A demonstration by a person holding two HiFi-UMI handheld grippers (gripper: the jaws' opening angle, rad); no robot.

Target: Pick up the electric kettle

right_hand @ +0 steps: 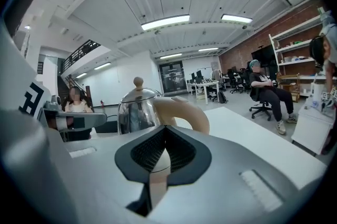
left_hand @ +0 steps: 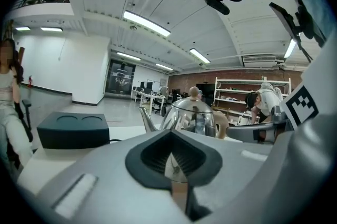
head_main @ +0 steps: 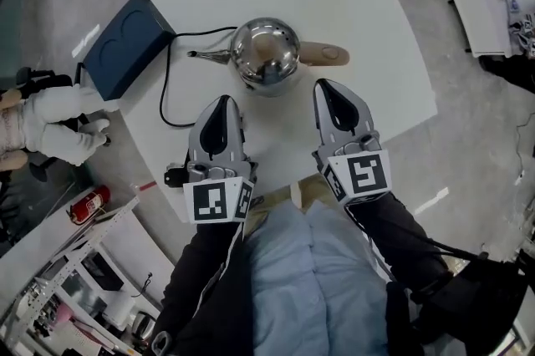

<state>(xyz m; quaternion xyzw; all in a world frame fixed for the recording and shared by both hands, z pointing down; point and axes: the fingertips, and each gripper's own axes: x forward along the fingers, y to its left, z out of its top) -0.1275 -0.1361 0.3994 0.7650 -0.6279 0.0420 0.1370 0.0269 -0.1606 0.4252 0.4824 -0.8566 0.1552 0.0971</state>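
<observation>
Approach step: the electric kettle [head_main: 266,55] stands on the worktop [head_main: 368,3], just beyond my left hand-held gripper [head_main: 221,104] and right hand-held gripper [head_main: 328,87], both closed and empty. Next, the right must open for the handle [head_main: 326,54] at its right.

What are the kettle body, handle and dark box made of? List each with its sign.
Kettle body: polished metal, likely steel; it mirrors the room.
Handle: matte tan, wood or plastic; cannot tell which.
Box: dark matte, probably plastic; no gloss.
</observation>
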